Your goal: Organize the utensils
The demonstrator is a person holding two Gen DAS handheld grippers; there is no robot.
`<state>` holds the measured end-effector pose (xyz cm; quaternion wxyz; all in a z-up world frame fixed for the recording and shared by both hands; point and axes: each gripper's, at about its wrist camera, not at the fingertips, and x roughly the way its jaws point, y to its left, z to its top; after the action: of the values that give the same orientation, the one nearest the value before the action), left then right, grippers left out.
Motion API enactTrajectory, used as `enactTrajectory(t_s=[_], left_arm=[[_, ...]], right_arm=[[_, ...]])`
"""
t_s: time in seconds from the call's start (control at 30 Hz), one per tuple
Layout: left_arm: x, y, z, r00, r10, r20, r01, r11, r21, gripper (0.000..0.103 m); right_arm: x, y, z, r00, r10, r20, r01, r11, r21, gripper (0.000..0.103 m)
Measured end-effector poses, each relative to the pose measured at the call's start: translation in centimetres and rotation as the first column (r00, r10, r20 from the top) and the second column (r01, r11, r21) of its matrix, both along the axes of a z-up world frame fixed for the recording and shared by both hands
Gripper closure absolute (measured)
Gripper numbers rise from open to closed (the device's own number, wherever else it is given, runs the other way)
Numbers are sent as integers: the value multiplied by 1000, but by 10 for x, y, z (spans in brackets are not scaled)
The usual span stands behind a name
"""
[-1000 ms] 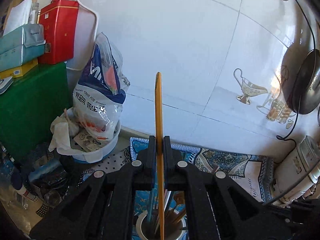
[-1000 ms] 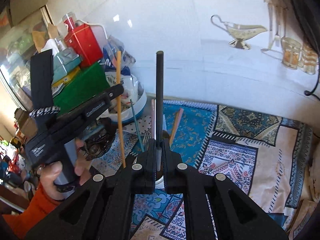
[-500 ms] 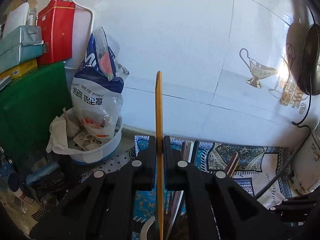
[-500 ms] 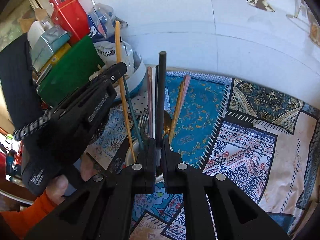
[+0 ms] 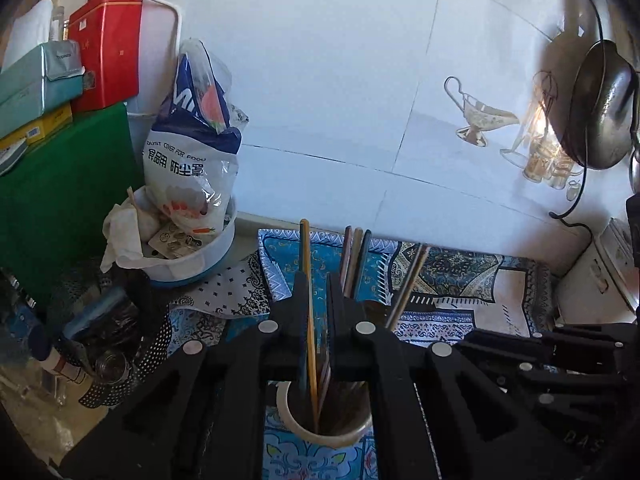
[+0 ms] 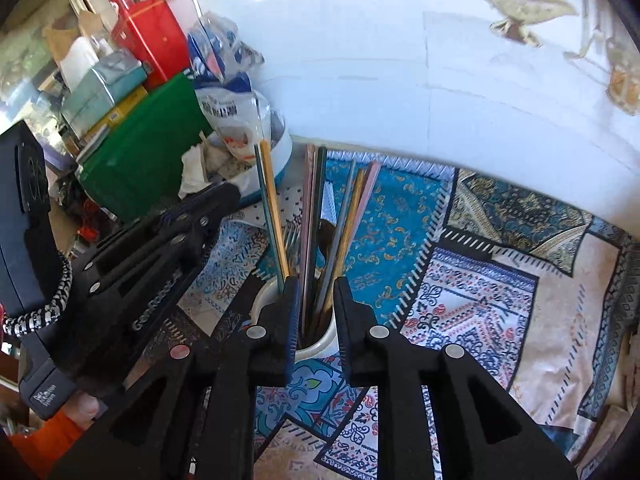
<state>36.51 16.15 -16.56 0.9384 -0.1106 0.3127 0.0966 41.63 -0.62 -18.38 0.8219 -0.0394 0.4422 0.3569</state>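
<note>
Left wrist view is showing a white tiled wall [image 5: 320, 80] filling the background, with a printed jug picture and a dark pan [image 5: 600, 108] hanging at the right edge. Below it a patterned cloth [image 5: 460, 272] in blue, black and cream is covering the table. A green box [image 5: 60, 200] is standing at the left with a red tin [image 5: 104, 44] stacked on it, and a white bowl [image 5: 192, 264] holding a plastic bag [image 5: 192, 152] is sitting just beside it.

Right wrist view is looking down on the same cloth [image 6: 500, 280], with the green box [image 6: 144, 140] and red tin [image 6: 152, 28] at the upper left.

A cream cup [image 5: 320, 424] is standing on the cloth directly under the left gripper [image 5: 318, 292], and chopsticks are standing in it, leaning toward the wall. The left fingers [image 5: 298, 300] are standing slightly apart, and a yellow chopstick [image 5: 305, 248] is passing up between them, lying against the left one, with its lower end down in the cup.

The right gripper [image 6: 316, 300] is hovering over the same cup [image 6: 316, 344] with its fingers [image 6: 346, 300] spread wide and gripping nothing; the bundle of chopsticks [image 6: 344, 216] is rising through the gap between them. The yellow chopstick [image 6: 274, 208] is standing at the left of the bundle, near the left gripper [image 6: 224, 200].
</note>
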Motion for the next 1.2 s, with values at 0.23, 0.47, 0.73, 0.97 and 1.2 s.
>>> enactTrajectory(t_s=[0.23, 0.47, 0.73, 0.97, 1.2], left_arm=[[-65, -32, 72, 996, -23, 83, 20, 999, 45, 75], [-136, -70, 132, 972, -41, 231, 11, 992, 127, 61], [-214, -104, 175, 921, -96, 376, 30, 984, 178, 29], [-274, -106, 176, 905, -103, 414, 30, 983, 179, 2], [-310, -104, 154, 920, -111, 376, 39, 980, 194, 1]], right_arm=[[-45, -41, 56, 984, -39, 174, 25, 996, 81, 87], [-102, -89, 120, 929, -118, 350, 40, 974, 223, 87], [-194, -127, 166, 816, -275, 508, 97, 933, 347, 70], [-254, -131, 156, 751, -397, 528, 232, 907, 352, 40], [-292, -135, 137, 719, -463, 519, 344, 885, 314, 14]])
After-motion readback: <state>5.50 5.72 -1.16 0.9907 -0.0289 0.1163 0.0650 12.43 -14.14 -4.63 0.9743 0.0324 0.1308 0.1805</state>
